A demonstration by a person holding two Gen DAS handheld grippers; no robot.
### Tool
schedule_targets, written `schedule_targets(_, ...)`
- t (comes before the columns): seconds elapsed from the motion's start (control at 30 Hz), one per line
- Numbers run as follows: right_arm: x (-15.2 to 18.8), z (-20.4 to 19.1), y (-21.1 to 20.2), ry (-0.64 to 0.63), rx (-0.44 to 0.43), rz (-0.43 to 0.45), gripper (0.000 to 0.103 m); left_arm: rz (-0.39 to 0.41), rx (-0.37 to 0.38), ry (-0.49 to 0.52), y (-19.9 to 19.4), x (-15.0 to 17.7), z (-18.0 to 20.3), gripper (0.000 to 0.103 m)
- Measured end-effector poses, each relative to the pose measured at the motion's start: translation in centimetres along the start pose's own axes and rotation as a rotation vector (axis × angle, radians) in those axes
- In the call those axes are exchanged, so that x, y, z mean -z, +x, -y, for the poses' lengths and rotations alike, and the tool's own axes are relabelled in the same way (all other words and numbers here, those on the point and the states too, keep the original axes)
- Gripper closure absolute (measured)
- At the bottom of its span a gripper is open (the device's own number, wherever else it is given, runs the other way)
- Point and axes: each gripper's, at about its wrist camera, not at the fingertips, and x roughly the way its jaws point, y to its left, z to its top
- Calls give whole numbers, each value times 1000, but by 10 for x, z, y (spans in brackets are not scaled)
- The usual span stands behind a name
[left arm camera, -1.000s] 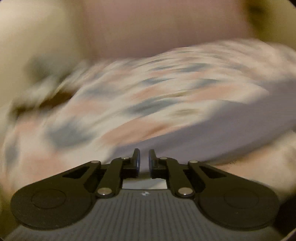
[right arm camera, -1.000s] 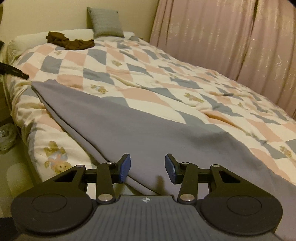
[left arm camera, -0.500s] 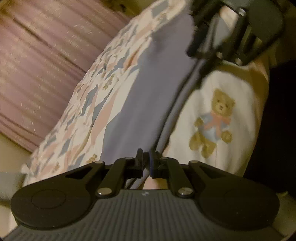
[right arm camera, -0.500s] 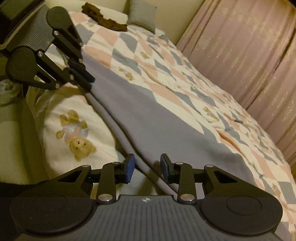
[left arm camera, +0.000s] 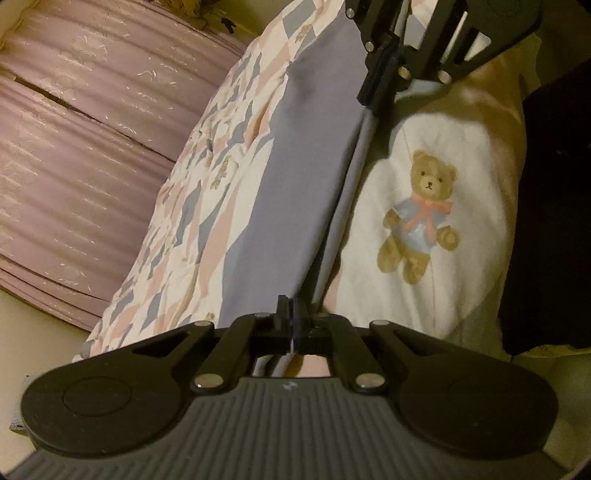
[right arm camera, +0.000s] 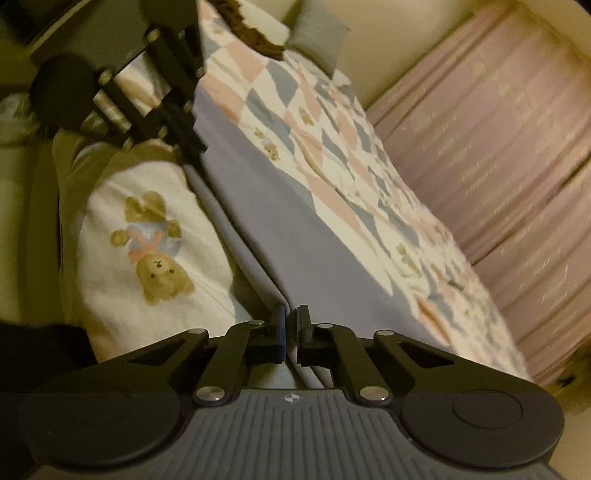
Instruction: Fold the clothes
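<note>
A grey garment (left arm camera: 295, 184) lies flat along the near side of the bed, its folded edge running between my two grippers. My left gripper (left arm camera: 291, 317) is shut on one end of that edge, with cloth pinched between the pads. The right gripper (left arm camera: 380, 85) appears at the top of the left wrist view, clamped on the same edge farther along. In the right wrist view the right gripper (right arm camera: 290, 323) has its jaws closing tight on the grey garment (right arm camera: 277, 206), cloth between the pads. The left gripper (right arm camera: 188, 144) bites the edge at upper left.
A patchwork quilt (right arm camera: 332, 122) with teddy bears (left arm camera: 421, 218) covers the bed and hangs over its side. Pink curtains (left arm camera: 92, 147) line the far side. A grey pillow (right arm camera: 317, 33) and a brown garment (right arm camera: 255, 37) lie at the bed's head. Something dark (left arm camera: 554, 221) stands beside the bed.
The right jaws went from wide open to shut on the grey edge. The left gripper swung over and rolled onto the same edge. Both views have tilted.
</note>
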Motion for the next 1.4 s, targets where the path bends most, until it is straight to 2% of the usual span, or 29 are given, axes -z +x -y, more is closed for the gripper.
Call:
schedule_targets(0.07,-2,1,-3,13,-14,-5,100,-3,-5,-5,4,-1,1,101)
schedule_targets(0.1,-3,3,-1,39,-37,-22,89,-3,-6,-1,5,-2,2,101)
schedule_targets(0.13,-3,3,0,49,-43,-24,86,-1,-11,3,6,-3,2,101)
schedule_targets(0.27,-7,5,-2,54,-33,0,85,-4,-12,19,12,-4,3,97)
schedule_targets(0.4,-10,11,1,78,-24,-7,85,-7,-10,38,19,-2,5,97)
schedule_targets(0.53,-1,9,10,49,-10,-60,87,-4,1,13,18,1,1,100)
schedule_targets(0.63,1,4,14,-4,7,-64,87,4,2,17,18,2,1,100)
schedule_targets(0.67,2,2,15,-21,16,-63,92,9,-5,19,17,2,1,101)
schedule_targets(0.7,1,0,16,-34,29,-62,103,12,-5,19,16,3,0,101)
schedule_targets(0.9,-1,-1,4,-102,58,-20,103,33,-2,34,2,8,1,101)
schedule_targets(1.07,7,-10,2,-123,36,-33,103,-2,-11,23,14,6,14,100)
schedule_targets(1.13,10,-17,10,-128,27,-60,103,-5,-13,-32,14,4,13,100)
schedule_targets(1.23,7,-20,15,-117,11,-85,93,12,48,-242,-1,8,-10,97)
schedule_targets(1.3,2,-10,6,-59,-17,-62,74,18,66,-430,-14,19,-33,97)
schedule_targets(1.4,-3,21,-11,141,-84,-11,72,-1,-2,-711,-26,42,-71,95)
